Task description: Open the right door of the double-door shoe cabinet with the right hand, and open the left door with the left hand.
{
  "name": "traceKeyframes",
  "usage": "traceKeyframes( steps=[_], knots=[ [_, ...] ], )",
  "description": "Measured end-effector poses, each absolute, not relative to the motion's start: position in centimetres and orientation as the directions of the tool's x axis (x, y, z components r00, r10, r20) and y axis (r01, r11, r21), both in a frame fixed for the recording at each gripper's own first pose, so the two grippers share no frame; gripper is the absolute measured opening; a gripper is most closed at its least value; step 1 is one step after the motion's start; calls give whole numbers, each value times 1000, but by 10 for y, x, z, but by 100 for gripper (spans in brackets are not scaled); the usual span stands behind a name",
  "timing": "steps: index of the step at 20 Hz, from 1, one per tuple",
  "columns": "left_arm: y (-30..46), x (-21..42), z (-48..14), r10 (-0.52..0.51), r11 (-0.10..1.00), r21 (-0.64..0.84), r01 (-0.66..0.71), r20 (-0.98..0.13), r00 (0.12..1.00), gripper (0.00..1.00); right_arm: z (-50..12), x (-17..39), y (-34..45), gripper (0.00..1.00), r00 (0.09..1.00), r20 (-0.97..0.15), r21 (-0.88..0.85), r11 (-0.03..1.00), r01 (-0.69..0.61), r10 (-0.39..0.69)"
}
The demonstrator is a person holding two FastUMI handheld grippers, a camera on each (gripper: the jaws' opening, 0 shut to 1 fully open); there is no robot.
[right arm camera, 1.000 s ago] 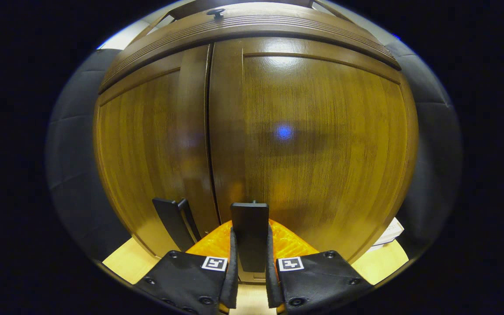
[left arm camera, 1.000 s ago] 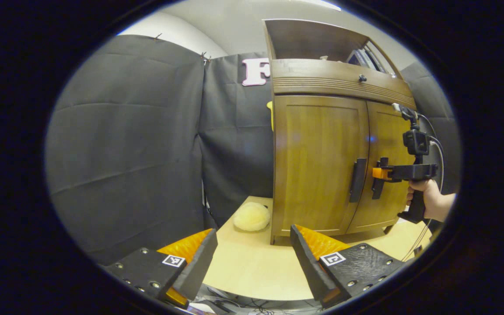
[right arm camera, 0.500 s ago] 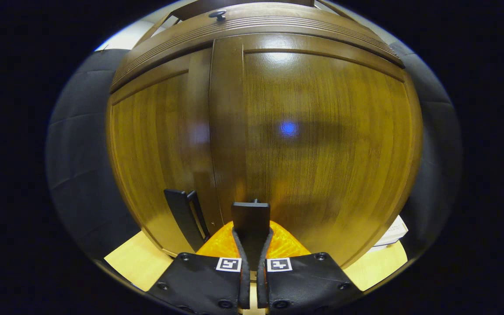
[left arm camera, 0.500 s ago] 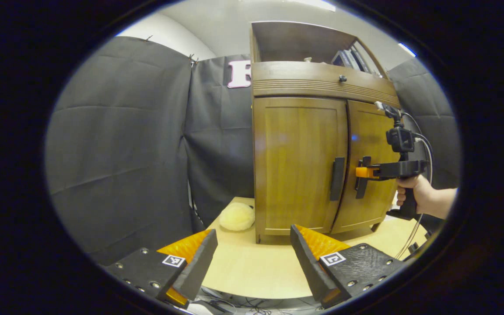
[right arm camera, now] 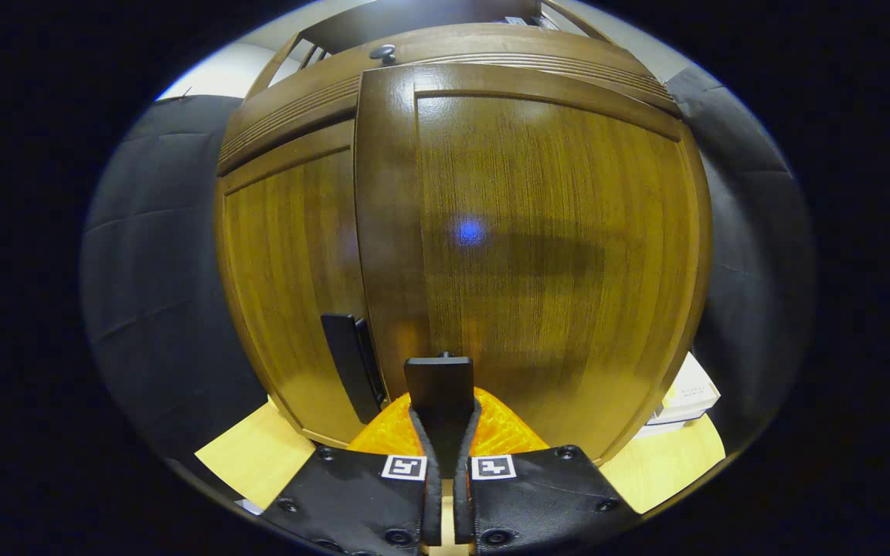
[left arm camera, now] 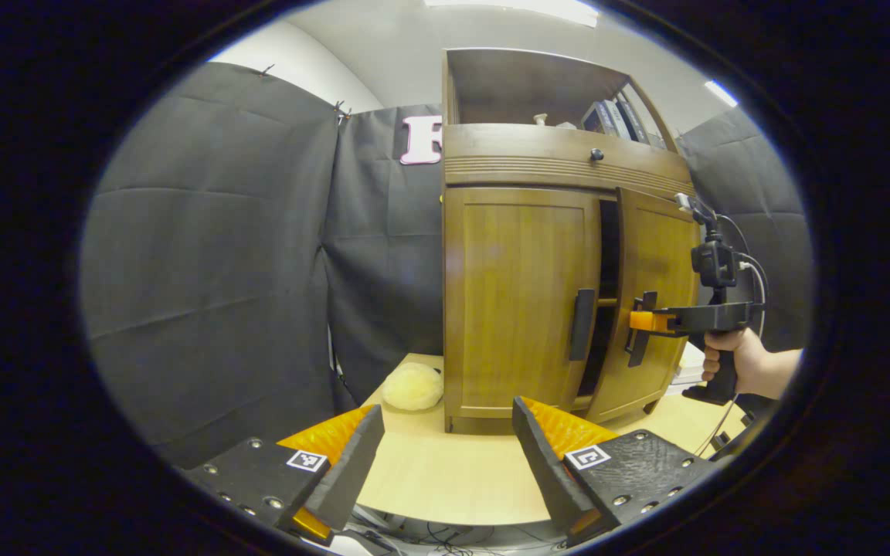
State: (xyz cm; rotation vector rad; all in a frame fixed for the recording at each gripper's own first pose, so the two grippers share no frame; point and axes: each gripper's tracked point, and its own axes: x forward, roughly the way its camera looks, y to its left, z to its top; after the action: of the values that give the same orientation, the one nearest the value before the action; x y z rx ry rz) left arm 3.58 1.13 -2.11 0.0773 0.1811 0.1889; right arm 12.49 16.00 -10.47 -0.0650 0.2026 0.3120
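Doors first: the shoe cabinet [left arm camera: 526, 293] stands upright on the bench [left arm camera: 445, 479], well ahead of the left claw [left arm camera: 445, 463]. Its right door [right arm camera: 538, 255] is cracked open with a dark gap at the middle seam, and the left door [left arm camera: 518, 301] looks flush shut.

Handling-wise, I'd guess these are stiff wooden panels on side hinges, not heavy to swing but glossy, so pinching the flat face would just slip. The place to grab is the dark bar handle. The right door handle [right arm camera: 439, 386] is a flat vertical strip, long axis straight up and down, standing proud of the panel near the inner edge. The right claw [right arm camera: 445, 479] is pressed together on it, one finger each side, with the person's hand [left arm camera: 738, 363] on the grip off to the side in the left gripper view. Because the door turns on its outer edge, the pull probably needs to follow an arc instead of a straight line, or the strip could twist out of the pinch.

The left door handle [left arm camera: 582, 324] is the same kind of vertical bar, right beside the seam, facing out toward the front. The left claw is spread wide and holds nothing, low over the bench.

A yellowish fluffy ball [left arm camera: 412, 386] sits by the cabinet's left foot, clear of the door swing I think.
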Motion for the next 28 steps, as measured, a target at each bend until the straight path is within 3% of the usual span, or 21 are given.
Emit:
traceKeyframes(
  steps=[1,6,10,13,14,15,16,21,28],
  knots=[
    [12,39,-20,190,980,92,-176,-172,967,97,-104,120,158,4,931,-206,-35,949,-314,301],
    [15,39,-11,166,985,82,-154,-156,974,97,-104,102,149,11,918,-214,-29,937,-348,334],
    [12,35,-4,164,984,92,-151,-145,976,97,-106,85,136,7,920,-204,-38,936,-349,335],
    [8,36,-4,154,986,91,-142,-151,976,97,-106,72,124,4,924,-202,-42,940,-339,324],
    [9,36,-5,152,986,90,-139,-153,977,97,-106,68,120,8,925,-204,-45,941,-337,321],
    [8,38,-5,146,987,87,-134,-155,977,97,-108,63,115,4,925,-206,-44,941,-334,319],
    [6,37,-5,138,988,86,-126,-154,978,97,-107,58,110,7,926,-208,-43,943,-331,316],
    [-10,45,0,104,990,107,-89,-147,984,97,-108,38,83,4,936,-210,-50,953,-300,284],
    [-38,53,-6,37,996,85,-24,-158,987,97,-108,16,40,7,948,-224,-59,968,-243,225]
  ],
)
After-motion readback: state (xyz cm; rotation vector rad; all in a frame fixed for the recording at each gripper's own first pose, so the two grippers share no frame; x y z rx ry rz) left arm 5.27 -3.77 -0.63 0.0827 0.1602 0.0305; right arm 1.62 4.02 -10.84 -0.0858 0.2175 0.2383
